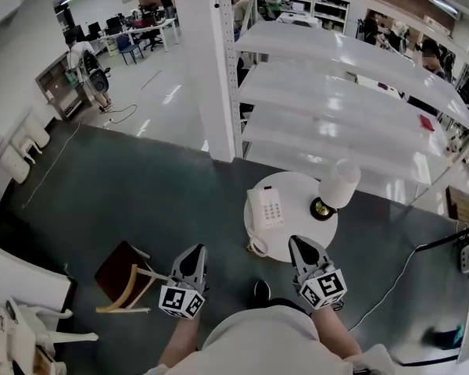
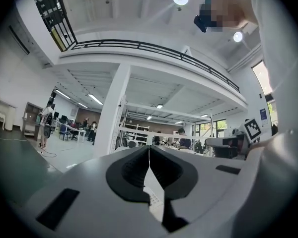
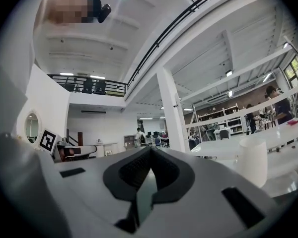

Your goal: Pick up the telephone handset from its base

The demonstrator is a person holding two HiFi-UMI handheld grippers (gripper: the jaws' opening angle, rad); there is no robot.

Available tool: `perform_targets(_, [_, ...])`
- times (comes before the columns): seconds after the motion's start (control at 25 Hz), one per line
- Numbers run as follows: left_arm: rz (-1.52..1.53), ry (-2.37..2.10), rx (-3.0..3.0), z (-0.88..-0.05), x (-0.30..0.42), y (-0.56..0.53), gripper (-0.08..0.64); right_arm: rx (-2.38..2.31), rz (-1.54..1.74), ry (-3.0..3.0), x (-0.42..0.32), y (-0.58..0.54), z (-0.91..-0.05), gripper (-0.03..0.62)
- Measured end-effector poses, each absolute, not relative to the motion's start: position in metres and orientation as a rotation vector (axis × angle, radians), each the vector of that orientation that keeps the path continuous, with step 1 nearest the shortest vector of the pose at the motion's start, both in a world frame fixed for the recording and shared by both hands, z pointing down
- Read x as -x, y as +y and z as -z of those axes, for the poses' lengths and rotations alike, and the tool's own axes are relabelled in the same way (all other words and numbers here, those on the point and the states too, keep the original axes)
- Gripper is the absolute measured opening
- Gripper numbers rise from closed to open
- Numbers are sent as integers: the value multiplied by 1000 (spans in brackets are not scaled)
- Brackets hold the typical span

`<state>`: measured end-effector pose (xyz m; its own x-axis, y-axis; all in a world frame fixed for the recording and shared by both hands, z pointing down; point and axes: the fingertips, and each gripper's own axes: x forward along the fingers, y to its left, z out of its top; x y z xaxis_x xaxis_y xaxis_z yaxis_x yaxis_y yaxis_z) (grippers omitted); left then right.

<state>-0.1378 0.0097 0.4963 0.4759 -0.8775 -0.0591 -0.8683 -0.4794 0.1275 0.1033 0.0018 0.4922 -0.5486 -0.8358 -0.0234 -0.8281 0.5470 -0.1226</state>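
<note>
Down on the small round table, the handset lies in its base, just beside a lamp with a white shade. The left gripper hangs over the dark floor, clear of the table, while the right gripper has its tips over the table's near edge, close to the base without touching it. Both grippers have their jaws pressed together with nothing between them.

Lamp flanks telephone — near side open
</note>
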Motion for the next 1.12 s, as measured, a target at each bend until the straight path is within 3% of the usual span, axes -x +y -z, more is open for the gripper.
perform_targets(0.52, [175,-1635,-2636,-480,128,-146,20,1378,154,2740,-99,-156,-488,9])
perform_targets(1.12, [122,-1574,-2691,-473,156,-204,20,1463,211,2677,-72,-210,-485,9])
